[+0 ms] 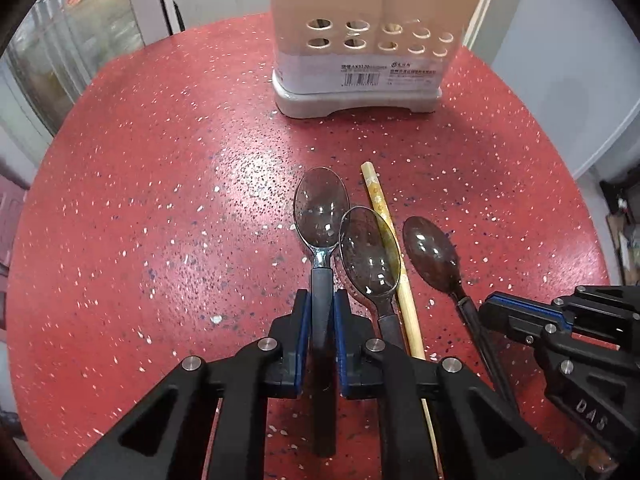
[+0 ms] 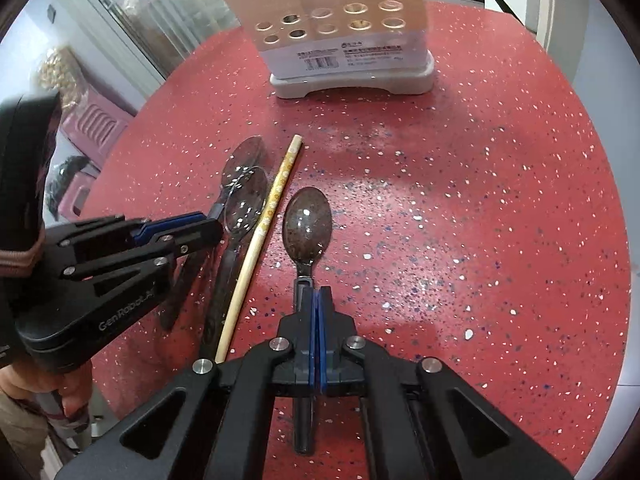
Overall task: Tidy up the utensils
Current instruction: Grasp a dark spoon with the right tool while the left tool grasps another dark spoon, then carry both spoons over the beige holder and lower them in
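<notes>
Both hand-held grippers are down on the red speckled round table (image 1: 160, 184), each on a spoon handle. Left gripper (image 1: 321, 312): blue-padded jaws narrowed to a slim gap, pads against the dark handle of the clear grey plastic spoon with the blue-tinted neck (image 1: 321, 216); bowl points to 12 o'clock in the left wrist view. Right gripper (image 2: 317, 308): jaws closed nearly flat on the dark handle of the brown translucent plastic spoon (image 2: 307, 226), bowl also toward 12 o'clock. Neither spoon looks lifted; both appear to lie on the table. A second clear grey spoon (image 1: 370, 252) lies at about 3 o'clock of the left-held one, its bowl just beside or overlapping that spoon's neck and resting over the pale bamboo chopstick with the yellow patterned end (image 1: 384, 216). The beige perforated plastic utensil holder on a grey base (image 1: 360, 40) stands at 12 o'clock, well apart, with sticks already in it. Risks, as judged: raising the left spoon may drag the neighbouring spoon and roll the chopstick toward the table edge. Both grips sit low on slick, narrow handles, so a spoon may pivot bowl-down in the pads when tilted for insertion. The two grippers are near each other; moving to the holder together may knock them, or tip the light holder.
</notes>
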`<state>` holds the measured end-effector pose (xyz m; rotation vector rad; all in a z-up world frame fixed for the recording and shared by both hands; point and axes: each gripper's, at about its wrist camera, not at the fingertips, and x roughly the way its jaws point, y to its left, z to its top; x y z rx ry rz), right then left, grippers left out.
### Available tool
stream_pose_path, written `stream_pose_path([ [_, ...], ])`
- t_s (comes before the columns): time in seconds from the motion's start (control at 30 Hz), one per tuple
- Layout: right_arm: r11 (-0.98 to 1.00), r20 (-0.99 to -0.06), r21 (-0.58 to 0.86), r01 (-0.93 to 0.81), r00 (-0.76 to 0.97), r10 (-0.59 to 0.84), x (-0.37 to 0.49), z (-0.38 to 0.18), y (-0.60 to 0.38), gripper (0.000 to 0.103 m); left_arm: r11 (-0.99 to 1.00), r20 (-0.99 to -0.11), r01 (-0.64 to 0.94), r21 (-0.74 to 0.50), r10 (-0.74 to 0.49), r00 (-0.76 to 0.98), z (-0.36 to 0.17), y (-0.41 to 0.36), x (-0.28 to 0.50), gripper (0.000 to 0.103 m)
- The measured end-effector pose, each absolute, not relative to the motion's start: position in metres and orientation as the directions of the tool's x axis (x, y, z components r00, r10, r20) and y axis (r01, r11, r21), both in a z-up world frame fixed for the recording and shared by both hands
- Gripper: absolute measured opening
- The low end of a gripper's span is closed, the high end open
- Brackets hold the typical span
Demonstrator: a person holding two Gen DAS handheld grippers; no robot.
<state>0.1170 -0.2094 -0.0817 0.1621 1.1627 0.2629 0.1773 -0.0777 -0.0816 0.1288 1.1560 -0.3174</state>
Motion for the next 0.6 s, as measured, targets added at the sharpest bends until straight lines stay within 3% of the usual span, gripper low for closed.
stream_pose_path([
  [0.1, 0.94, -0.874, 0.315, -0.13, 0.347, 0.341, 0.116, -0.08, -0.213, 0.003, 0.952, -0.908, 0.298, -0.07, -0.184, 0.376, -0.084, -0.069, 0.174, 0.037],
  [0.17, 0.942, -0.88, 0.301, -0.147, 0.337, 0.334, 0.116, -0.076, -0.21, 0.015, 0.954, -0.905, 0.29, -0.073, -0.186, 0.383, -0.085, -0.064, 0.173, 0.037],
  [0.2, 0.944, -0.883, 0.291, -0.155, 0.337, 0.327, 0.115, -0.074, -0.208, 0.028, 0.956, -0.903, 0.285, -0.076, -0.188, 0.387, -0.085, -0.062, 0.171, 0.037],
  [0.23, 0.946, -0.886, 0.279, -0.163, 0.337, 0.319, 0.114, -0.072, -0.205, 0.032, 0.956, -0.901, 0.282, -0.078, -0.189, 0.391, -0.085, -0.06, 0.17, 0.037],
  [0.47, 0.978, -0.946, 0.055, -0.201, 0.304, 0.116, 0.124, -0.077, -0.166, 0.028, 0.955, -0.88, 0.291, -0.058, -0.187, 0.437, -0.078, -0.051, 0.154, 0.037],
  [0.53, 0.97, -0.948, -0.035, -0.242, 0.314, 0.044, 0.123, -0.078, -0.152, 0.012, 0.957, -0.872, 0.285, -0.058, -0.187, 0.452, -0.076, -0.047, 0.151, 0.037],
  [0.6, 0.964, -0.947, -0.06, -0.258, 0.32, 0.027, 0.124, -0.078, -0.146, 0.012, 0.96, -0.863, 0.273, -0.068, -0.194, 0.466, -0.073, -0.043, 0.149, 0.037],
])
